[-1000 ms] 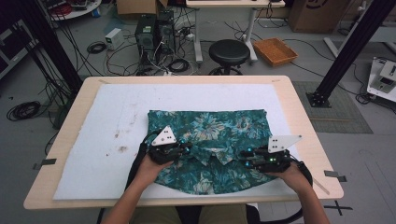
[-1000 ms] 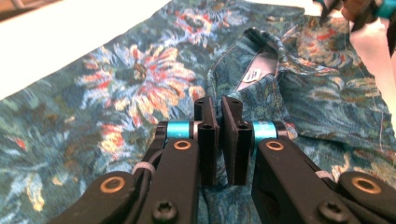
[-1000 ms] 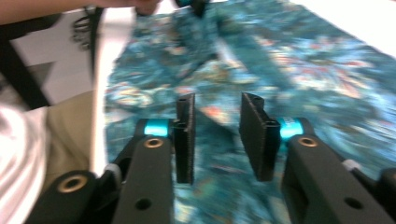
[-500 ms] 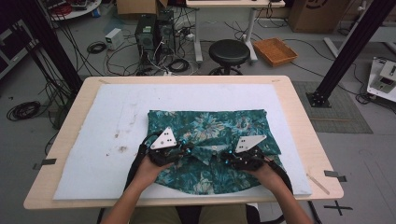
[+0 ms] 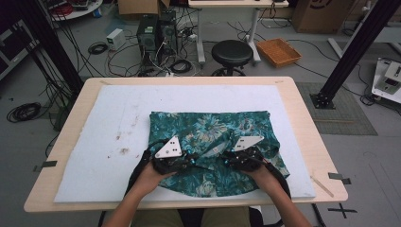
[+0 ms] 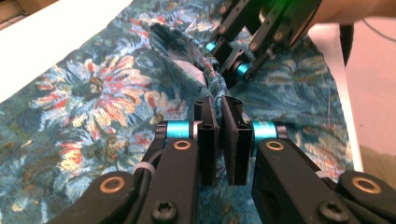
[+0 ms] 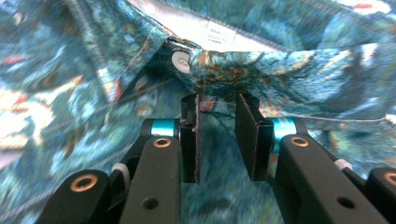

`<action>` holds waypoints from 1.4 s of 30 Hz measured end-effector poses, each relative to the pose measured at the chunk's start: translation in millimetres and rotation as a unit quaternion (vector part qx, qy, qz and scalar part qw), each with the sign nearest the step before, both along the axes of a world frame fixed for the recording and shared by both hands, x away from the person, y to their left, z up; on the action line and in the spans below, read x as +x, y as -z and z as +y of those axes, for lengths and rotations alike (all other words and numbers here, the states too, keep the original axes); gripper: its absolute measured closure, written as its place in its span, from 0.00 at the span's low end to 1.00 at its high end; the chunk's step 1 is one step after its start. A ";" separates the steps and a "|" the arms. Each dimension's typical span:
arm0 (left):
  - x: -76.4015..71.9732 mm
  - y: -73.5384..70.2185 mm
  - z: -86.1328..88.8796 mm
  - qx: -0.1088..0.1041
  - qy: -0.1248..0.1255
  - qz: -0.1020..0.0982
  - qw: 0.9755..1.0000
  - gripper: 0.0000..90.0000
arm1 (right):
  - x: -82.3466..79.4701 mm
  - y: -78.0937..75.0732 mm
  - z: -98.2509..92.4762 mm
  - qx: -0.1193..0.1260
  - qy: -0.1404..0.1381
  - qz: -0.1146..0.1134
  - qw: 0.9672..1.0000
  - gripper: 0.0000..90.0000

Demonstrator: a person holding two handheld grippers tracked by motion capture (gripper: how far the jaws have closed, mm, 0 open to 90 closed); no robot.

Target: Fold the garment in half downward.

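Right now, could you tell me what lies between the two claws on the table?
A raised fold of the flowered shirt by its collar: the left claw pinches it, the right claw sits just beyond, in the left gripper view.

Shirt (image 5: 213,137): soft matt printed cloth, wrinkled. Surface (image 5: 307,127): smooth pale wood under a stained matt white foam pad (image 5: 118,123).

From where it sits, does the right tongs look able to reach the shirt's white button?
Probably yes. The right tongs stand open with the white button just beyond their tips on the floral shirt, and nothing lies between them.
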State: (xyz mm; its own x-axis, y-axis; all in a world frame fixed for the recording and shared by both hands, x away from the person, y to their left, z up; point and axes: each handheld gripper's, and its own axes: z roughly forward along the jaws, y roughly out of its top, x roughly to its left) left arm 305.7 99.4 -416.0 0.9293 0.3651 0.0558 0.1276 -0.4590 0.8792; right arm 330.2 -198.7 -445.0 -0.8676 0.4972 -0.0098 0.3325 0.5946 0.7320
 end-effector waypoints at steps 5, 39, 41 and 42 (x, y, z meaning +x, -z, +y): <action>-0.3 0.8 -0.1 0.000 0.001 0.002 1.000 0.94 | -4.3 -13.6 -19.9 0.031 -0.026 -0.013 0.999 0.64; -2.3 0.9 -0.2 0.022 0.014 0.001 1.000 0.94 | 82.2 0.9 -32.3 0.060 -0.011 0.121 0.991 0.31; -1.7 1.6 -0.4 0.020 0.013 0.001 1.000 0.94 | 82.4 0.4 -31.8 0.057 -0.023 0.123 0.991 0.47; -1.5 1.6 -0.3 0.021 0.013 0.001 1.000 0.94 | 82.4 0.1 -31.6 0.055 -0.031 0.121 0.991 0.58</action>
